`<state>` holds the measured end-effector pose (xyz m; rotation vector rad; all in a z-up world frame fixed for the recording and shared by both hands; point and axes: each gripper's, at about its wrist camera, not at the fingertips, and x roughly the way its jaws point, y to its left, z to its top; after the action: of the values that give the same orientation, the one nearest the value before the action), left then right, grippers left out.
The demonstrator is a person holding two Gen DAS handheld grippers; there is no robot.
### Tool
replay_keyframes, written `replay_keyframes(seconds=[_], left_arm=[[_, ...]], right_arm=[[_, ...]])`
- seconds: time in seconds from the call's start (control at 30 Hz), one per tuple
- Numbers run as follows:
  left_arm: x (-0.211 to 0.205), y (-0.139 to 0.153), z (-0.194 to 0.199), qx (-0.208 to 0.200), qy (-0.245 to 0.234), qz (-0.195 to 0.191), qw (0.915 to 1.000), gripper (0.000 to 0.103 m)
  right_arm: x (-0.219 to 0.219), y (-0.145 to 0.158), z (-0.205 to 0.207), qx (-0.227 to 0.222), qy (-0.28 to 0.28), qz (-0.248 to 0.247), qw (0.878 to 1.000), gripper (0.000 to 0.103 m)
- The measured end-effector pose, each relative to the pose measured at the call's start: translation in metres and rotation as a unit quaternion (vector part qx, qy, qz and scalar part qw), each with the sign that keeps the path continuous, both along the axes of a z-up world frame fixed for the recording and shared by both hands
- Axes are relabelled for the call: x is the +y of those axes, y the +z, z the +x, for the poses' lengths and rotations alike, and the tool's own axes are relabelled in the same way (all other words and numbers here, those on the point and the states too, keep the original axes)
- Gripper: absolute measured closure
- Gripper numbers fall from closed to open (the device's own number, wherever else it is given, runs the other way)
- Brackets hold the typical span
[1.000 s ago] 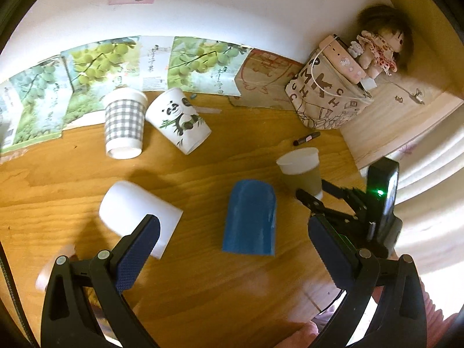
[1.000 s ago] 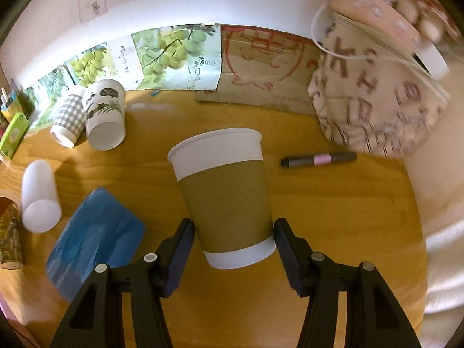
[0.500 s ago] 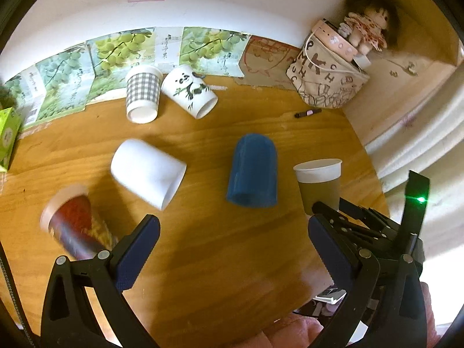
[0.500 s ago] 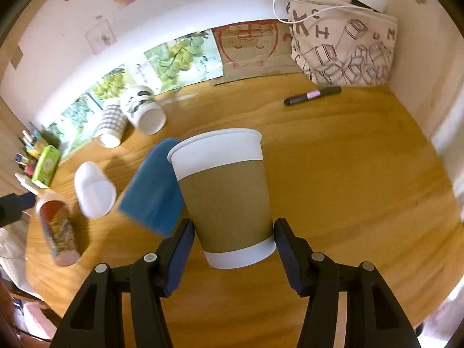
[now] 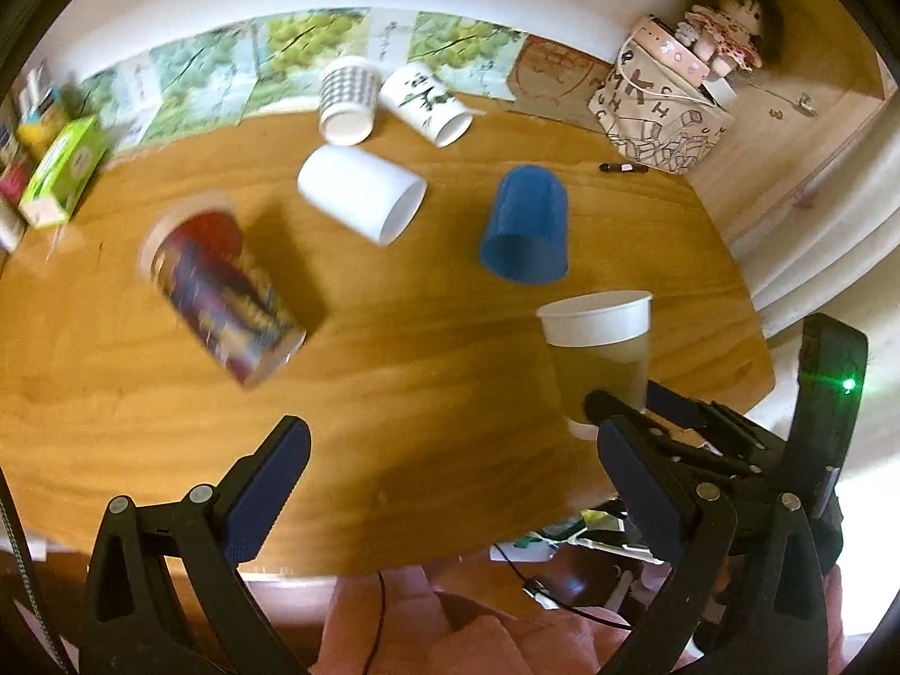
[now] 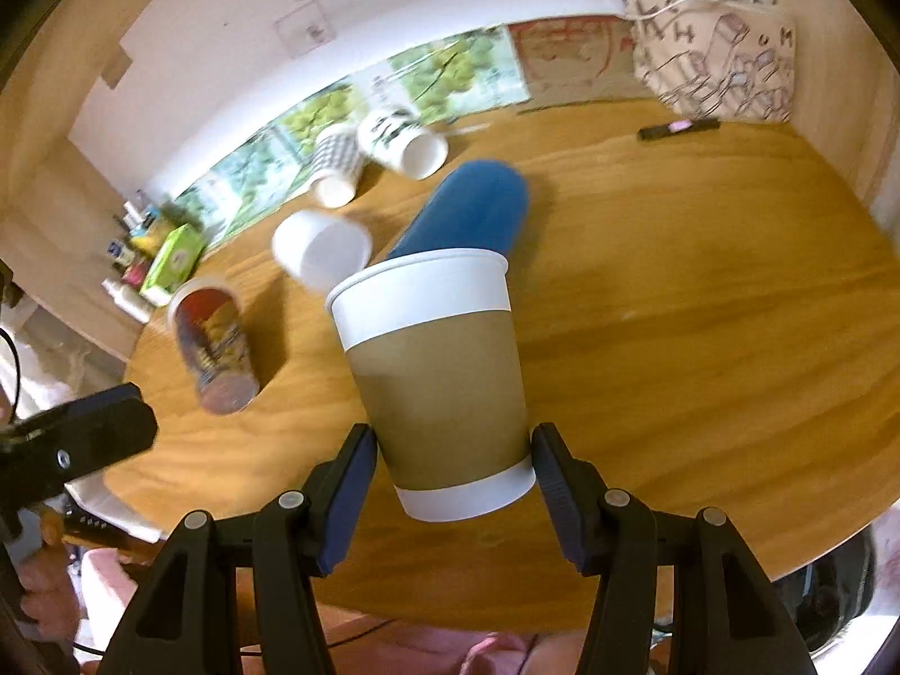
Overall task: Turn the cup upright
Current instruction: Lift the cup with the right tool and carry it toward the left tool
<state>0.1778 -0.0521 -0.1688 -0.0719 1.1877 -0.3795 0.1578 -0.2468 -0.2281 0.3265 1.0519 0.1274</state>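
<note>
Brown paper cup (image 6: pixel 439 388), mouth up, clamped near its base between the fingers of the right hand-held gripper (image 6: pixel 447 472) above the wooden surface (image 6: pixel 703 309). Left hand-held gripper (image 5: pixel 450 478) spread wide and empty; blue cup (image 5: pixel 526 228) and white cup (image 5: pixel 360 197) lie tipped beyond.

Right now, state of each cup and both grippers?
Brown-sleeved white paper cup: upright, held
Blue plastic cup: on its side
Plain white cup: on its side
Red printed cup: on its side
Right gripper: jaws shut on cup
Left gripper: jaws open, empty
</note>
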Motion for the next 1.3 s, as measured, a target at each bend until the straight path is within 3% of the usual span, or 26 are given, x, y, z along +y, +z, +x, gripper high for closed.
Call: replay_keyframes(seconds=[0.3, 0.53, 1.2, 1.3], left_arm=[[0.018, -0.008, -0.021, 0.017, 0.043, 0.016, 0.9988, 0.001], [0.021, -0.018, -0.021, 0.029, 0.066, 0.027, 0.9970, 0.001], [0.013, -0.047, 0.003, 0.089, 0.069, 0.014, 0.9935, 0.001], [0.013, -0.052, 0.007, 0.097, 0.074, 0.011, 0.9925, 0.001]], right_arm=[[0.039, -0.019, -0.012, 0.027, 0.058, 0.033, 0.997, 0.045], [0.056, -0.025, -0.012, 0.039, 0.086, 0.027, 0.995, 0.045], [0.044, -0.040, -0.003, 0.064, 0.109, 0.094, 0.988, 0.043], [0.045, -0.041, -0.002, 0.067, 0.121, 0.095, 0.986, 0.038]])
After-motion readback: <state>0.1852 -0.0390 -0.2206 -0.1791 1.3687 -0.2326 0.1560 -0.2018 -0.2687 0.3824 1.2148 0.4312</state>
